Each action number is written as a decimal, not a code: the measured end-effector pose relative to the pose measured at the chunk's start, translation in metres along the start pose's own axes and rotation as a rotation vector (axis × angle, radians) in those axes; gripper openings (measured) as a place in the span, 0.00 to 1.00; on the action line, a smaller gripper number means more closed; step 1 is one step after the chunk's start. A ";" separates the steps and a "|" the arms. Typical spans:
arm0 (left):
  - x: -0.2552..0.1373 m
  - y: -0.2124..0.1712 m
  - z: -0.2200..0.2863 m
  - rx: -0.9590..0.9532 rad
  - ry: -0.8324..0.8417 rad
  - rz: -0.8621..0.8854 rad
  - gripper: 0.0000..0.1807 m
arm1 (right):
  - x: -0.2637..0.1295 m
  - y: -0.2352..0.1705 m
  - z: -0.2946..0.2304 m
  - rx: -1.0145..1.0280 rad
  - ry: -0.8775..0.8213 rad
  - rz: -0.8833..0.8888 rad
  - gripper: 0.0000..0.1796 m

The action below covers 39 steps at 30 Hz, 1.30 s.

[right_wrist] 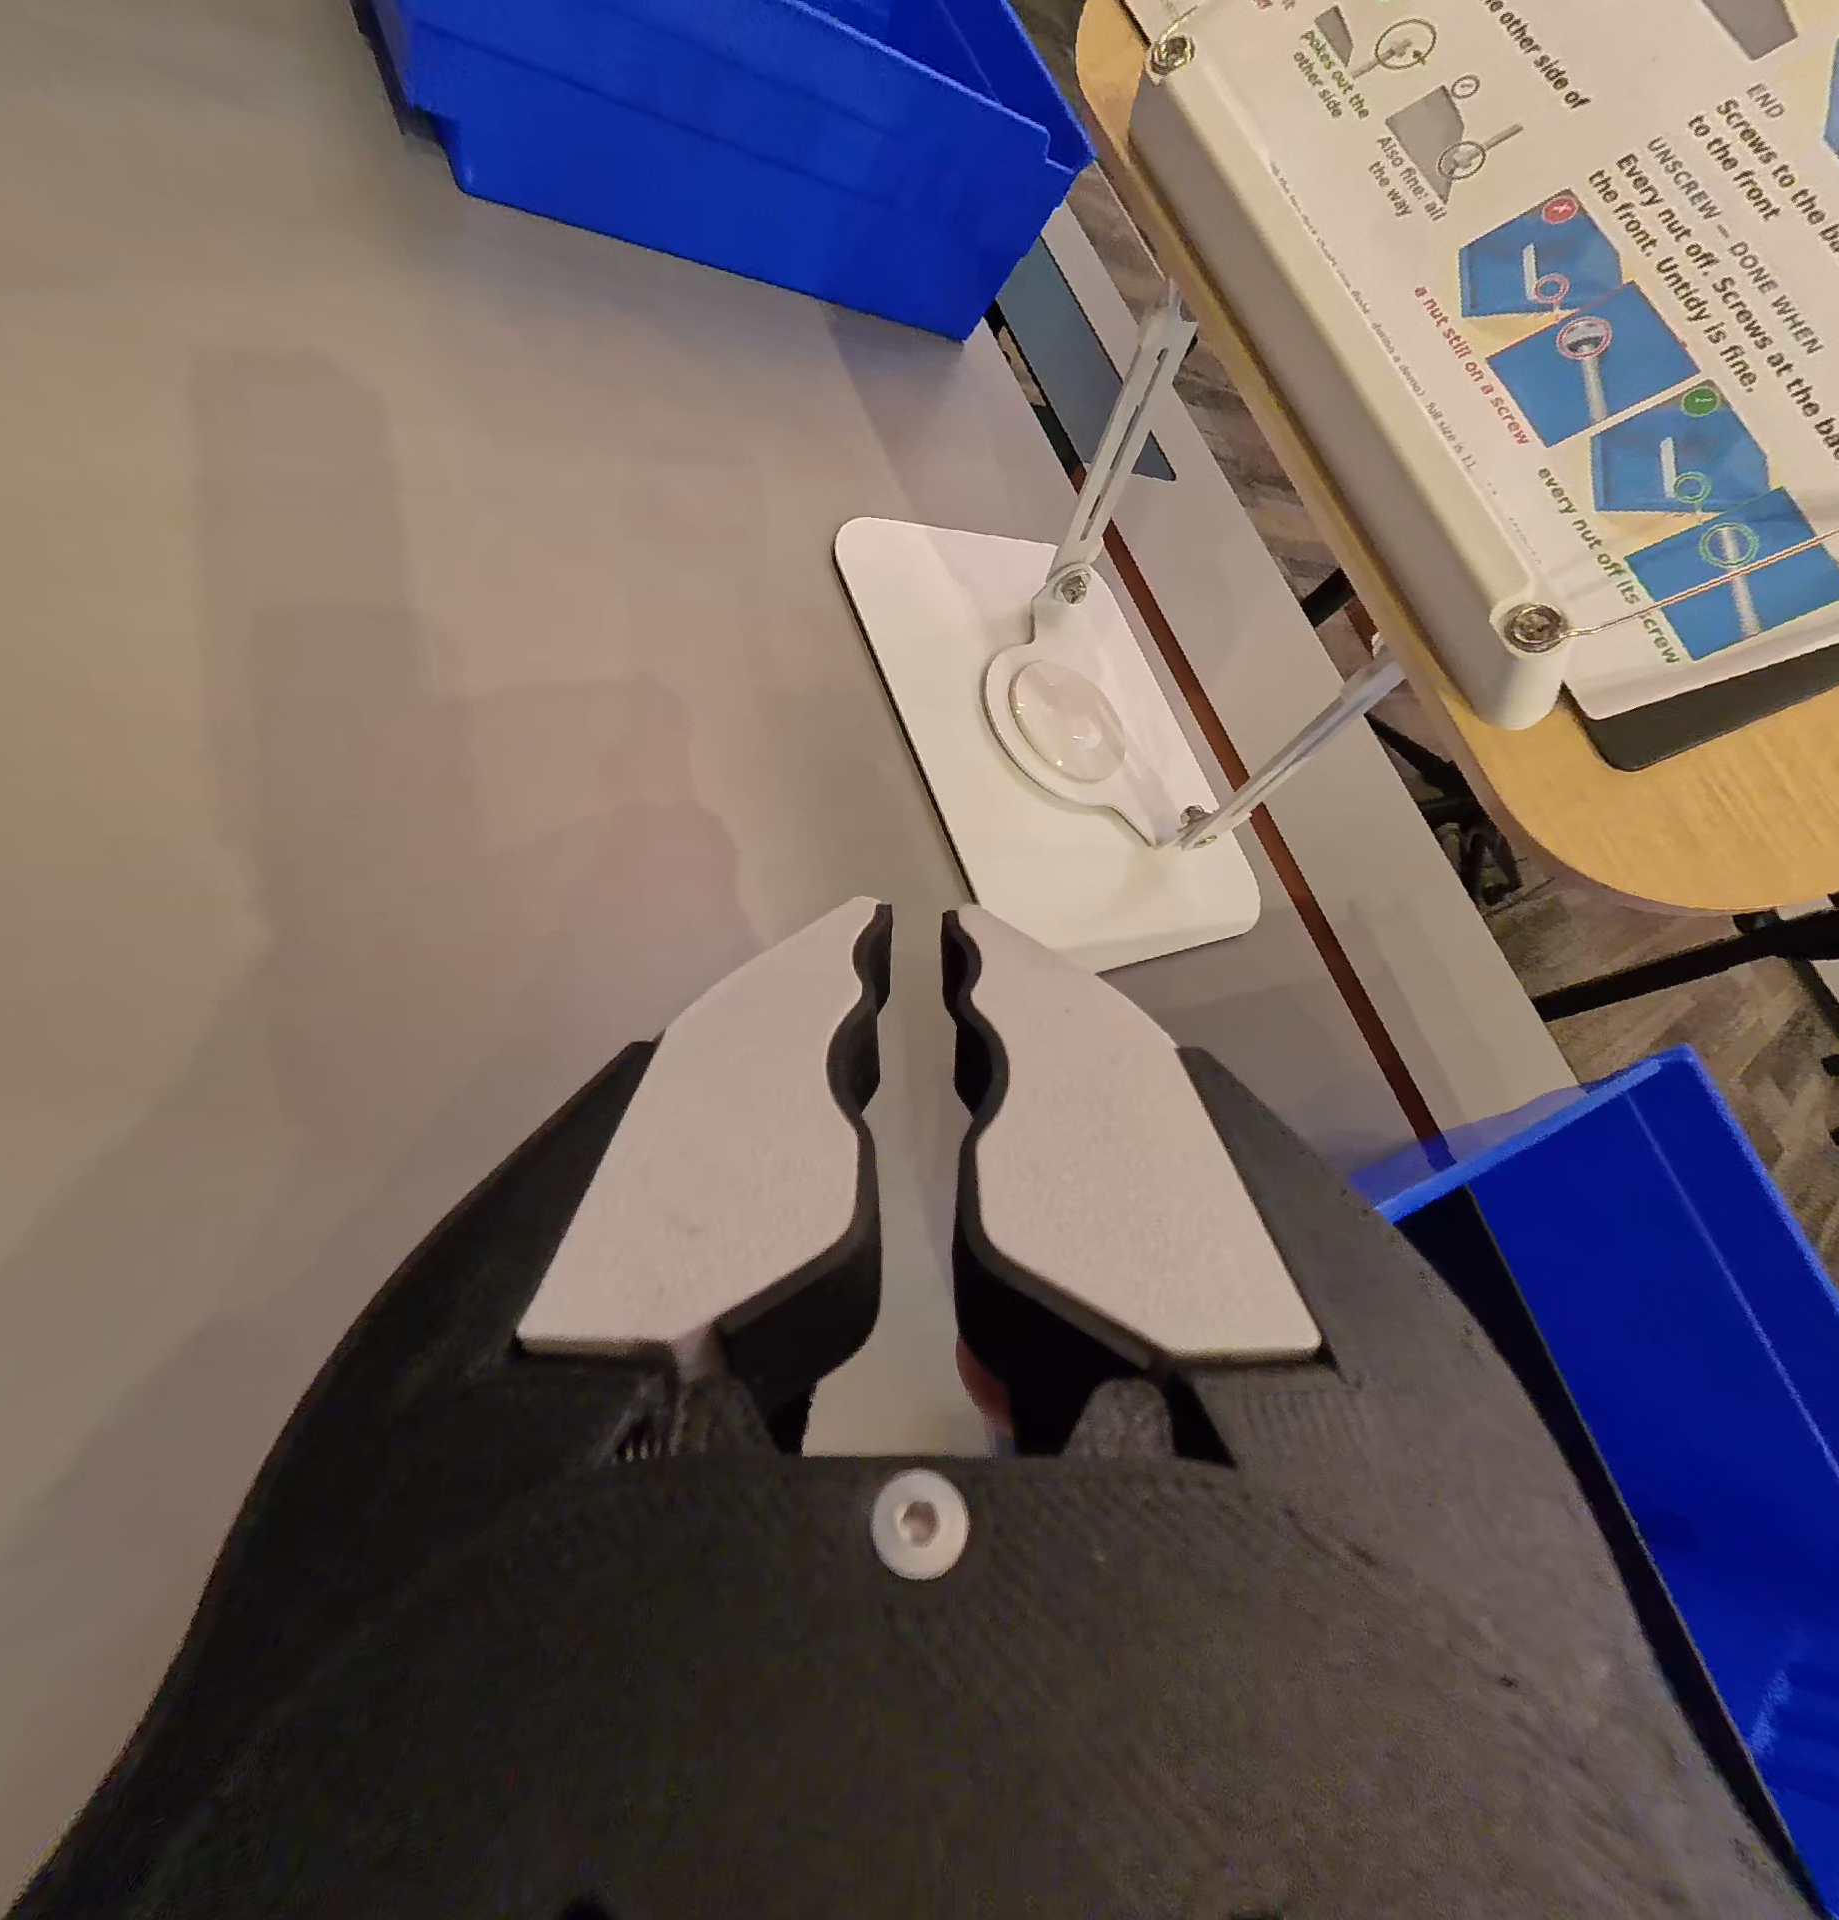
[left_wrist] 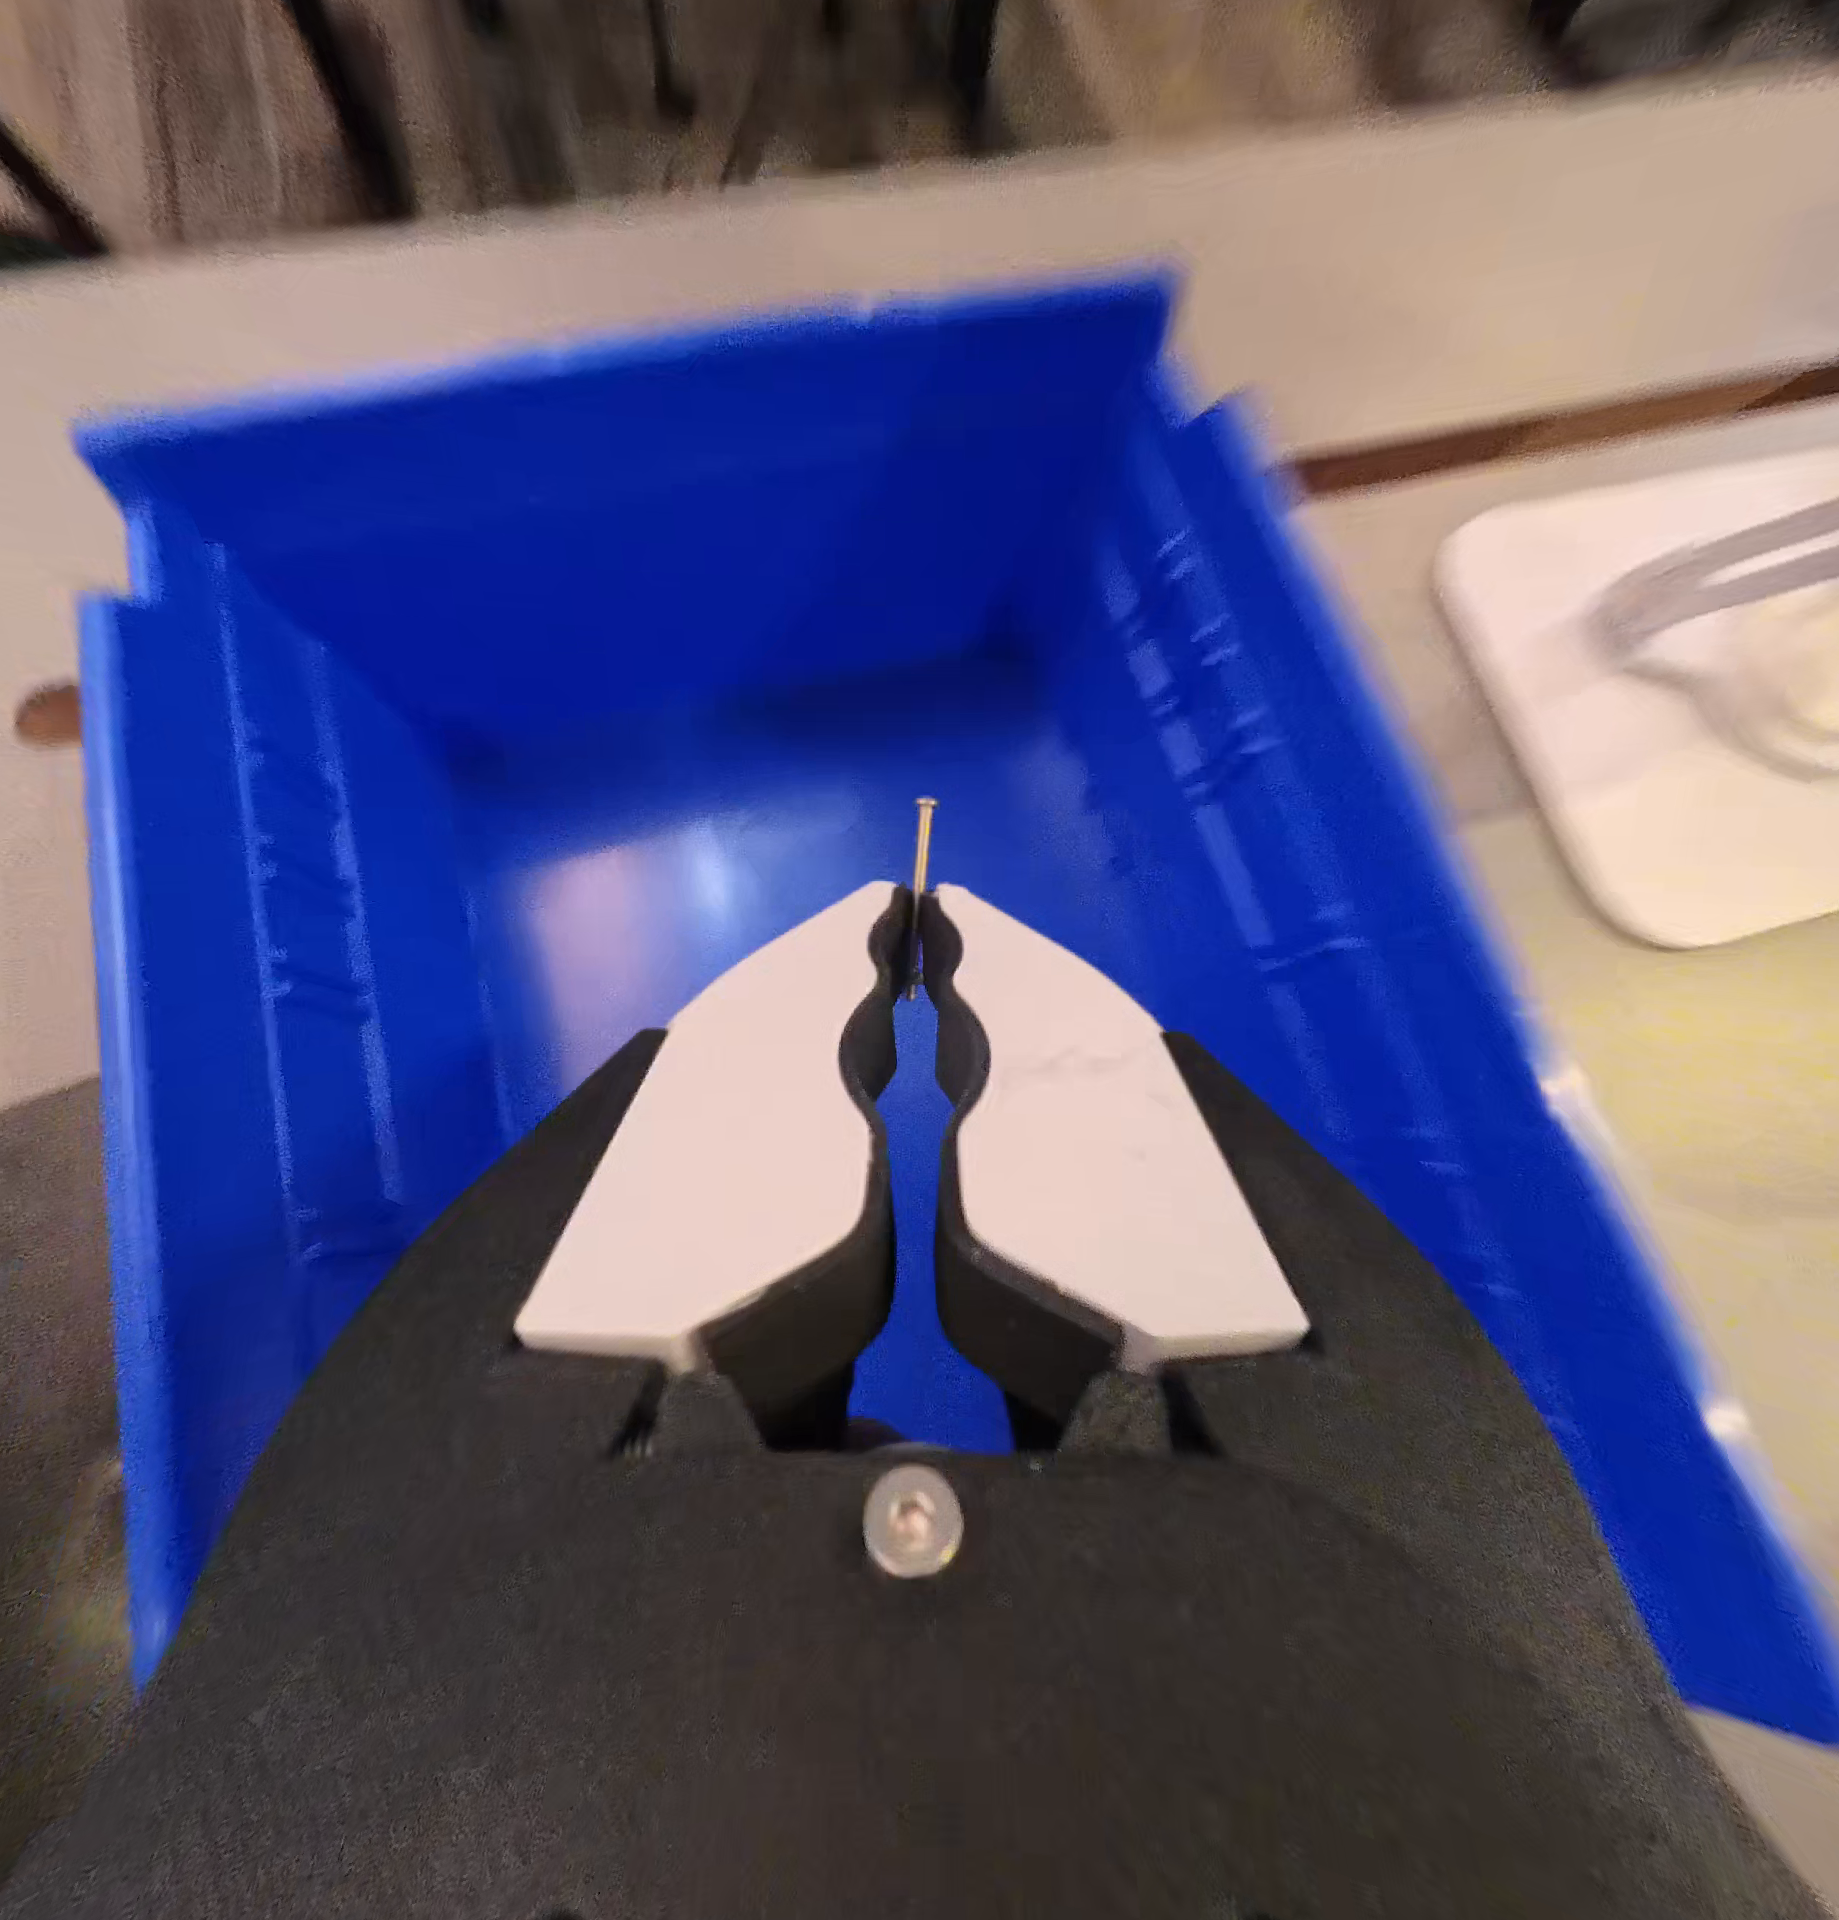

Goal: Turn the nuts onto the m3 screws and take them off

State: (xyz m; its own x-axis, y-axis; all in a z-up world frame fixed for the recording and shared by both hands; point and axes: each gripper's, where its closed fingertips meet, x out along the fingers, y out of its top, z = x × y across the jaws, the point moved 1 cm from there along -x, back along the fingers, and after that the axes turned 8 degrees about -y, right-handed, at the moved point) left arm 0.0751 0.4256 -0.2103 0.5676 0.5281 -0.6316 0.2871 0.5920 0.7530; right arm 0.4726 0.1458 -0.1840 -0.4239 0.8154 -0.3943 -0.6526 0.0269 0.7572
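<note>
Left claw [left_wrist: 917,891] pinches an m3 screw [left_wrist: 921,854] lengthwise, head pointing forward over the blue bin [left_wrist: 624,499], while right claw [right_wrist: 917,914] hovers slightly parted, empty, above the bench [right_wrist: 375,623].

A thin metal screw [left_wrist: 922,862] stands upright, head up, pinched at its lower shank over a blue bin [left_wrist: 271,831].

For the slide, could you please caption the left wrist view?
Left gripper pinching a thin screw, head forward, above an open blue bin.
</note>
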 end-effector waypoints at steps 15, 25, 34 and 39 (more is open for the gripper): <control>-0.079 0.012 0.276 0.266 -0.683 0.483 0.01 | 0.016 0.026 -0.037 0.082 0.132 0.124 0.06; -0.050 0.001 0.395 0.147 -1.206 0.658 0.01 | 0.006 0.077 -0.043 0.415 0.268 0.438 0.08; -0.031 -0.014 0.425 0.096 -1.335 0.656 0.01 | 0.014 0.096 -0.042 0.530 0.262 0.531 0.10; -0.031 -0.019 0.429 0.118 -1.349 0.655 0.01 | 0.016 0.098 -0.038 0.559 0.243 0.533 0.08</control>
State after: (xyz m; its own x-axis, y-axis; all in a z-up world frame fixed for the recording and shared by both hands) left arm 0.3833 0.1367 -0.1256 0.8621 -0.3073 0.4029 -0.2700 0.3941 0.8785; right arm 0.3784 0.1394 -0.1361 -0.7557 0.6538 0.0395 0.0587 0.0076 0.9982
